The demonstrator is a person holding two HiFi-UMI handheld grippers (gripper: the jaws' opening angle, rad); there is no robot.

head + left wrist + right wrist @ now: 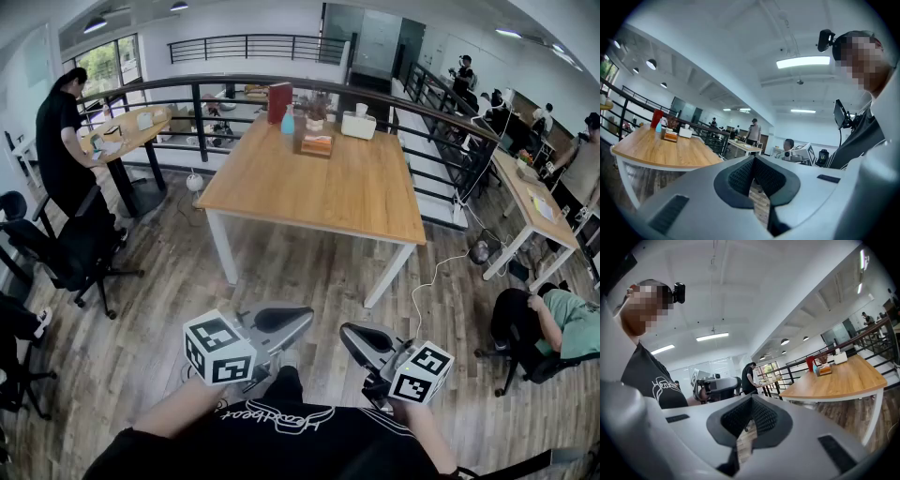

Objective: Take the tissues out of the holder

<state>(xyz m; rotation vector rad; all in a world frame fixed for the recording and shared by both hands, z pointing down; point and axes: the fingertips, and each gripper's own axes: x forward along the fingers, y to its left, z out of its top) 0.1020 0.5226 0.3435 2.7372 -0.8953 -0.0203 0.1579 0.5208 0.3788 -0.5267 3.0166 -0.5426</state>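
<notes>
Holding both grippers level at my waist, left gripper [298,322] and right gripper [350,336] both closed and empty, well short of the wooden table [328,187].

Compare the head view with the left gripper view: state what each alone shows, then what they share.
Head view only: the marker cube on the left gripper, a black office chair and a white cable on the floor. Left gripper view only: that gripper's jaws face on, shut with nothing between them, the ceiling lights and the head camera. Both: the wooden table with its red box and white box, and the right gripper.
</notes>
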